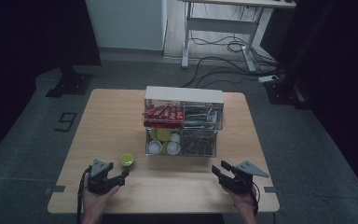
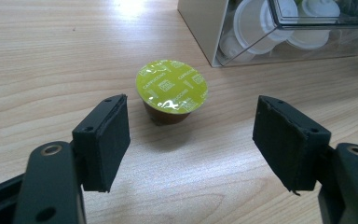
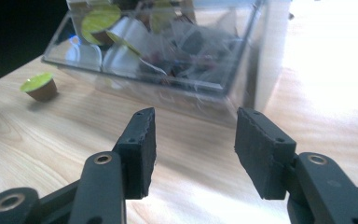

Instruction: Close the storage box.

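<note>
The left tongs [image 1: 125,173] lie low over the near left part of the worktop [image 1: 116,116], held by a hand [image 1: 95,198] that comes in from the near edge, and point forward and a little to the right at the capsule [image 1: 127,159]. Their jaws stand wide with nothing between the pads; in the left gripper view the capsule [image 2: 171,88] sits on the wood just ahead of the gap, clear of both pads.

The right tongs [image 1: 219,169] are held low over the near right part of the worktop, pointing left and forward toward the clear box [image 1: 184,128]. Their jaws are wide apart and empty, with only bare wood between them in the right gripper view.

The capsule is a small brown cup standing upright, topped by a round yellow-green foil lid with pale print; the word "cappuccino" can be read on it. It stands alone on the worktop, near the front left corner of the box but apart from it. In the right gripper view the capsule [image 3: 39,87] shows off to the left, beside the box [image 3: 205,60], which holds more capsules and sachets.
</note>
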Motion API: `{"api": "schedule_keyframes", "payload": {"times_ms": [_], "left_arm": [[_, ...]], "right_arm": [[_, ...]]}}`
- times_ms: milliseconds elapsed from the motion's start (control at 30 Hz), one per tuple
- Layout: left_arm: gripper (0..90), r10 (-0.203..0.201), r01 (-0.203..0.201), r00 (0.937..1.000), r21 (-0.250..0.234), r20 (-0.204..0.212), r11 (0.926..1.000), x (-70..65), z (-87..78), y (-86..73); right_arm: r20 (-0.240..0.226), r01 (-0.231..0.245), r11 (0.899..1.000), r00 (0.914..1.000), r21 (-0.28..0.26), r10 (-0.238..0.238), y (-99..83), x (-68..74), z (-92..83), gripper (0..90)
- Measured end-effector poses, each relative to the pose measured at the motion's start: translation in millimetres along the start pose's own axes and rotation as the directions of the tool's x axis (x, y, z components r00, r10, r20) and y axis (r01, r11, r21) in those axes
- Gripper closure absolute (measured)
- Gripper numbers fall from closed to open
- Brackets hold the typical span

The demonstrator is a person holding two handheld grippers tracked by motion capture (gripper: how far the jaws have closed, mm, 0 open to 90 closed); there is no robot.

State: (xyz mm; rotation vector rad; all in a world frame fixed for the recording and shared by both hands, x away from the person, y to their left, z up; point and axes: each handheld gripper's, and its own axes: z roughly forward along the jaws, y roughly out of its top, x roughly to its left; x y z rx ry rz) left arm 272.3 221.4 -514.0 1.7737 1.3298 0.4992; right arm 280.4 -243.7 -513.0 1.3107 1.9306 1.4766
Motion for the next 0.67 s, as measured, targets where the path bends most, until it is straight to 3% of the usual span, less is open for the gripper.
{"api": "schedule_keyframes", "payload": {"times_ms": [333,667], "left_arm": [[27.6,0.014,-0.014,0.9999,0.019,0.008,0.9997,-2.1,2.9,-0.8],[27.6,0.021,-0.022,0.9997,0.031,0.011,0.9993,-3.0,5.4,-1.8]], "right_arm": [[0.045,-0.007,0.999,0.9990,0.053,0.004,-22.5,-14.0,-14.9,47.2],[0.046,-0.007,0.998,0.9989,0.060,0.004,-24.0,-14.6,-11.2,46.8]]}}
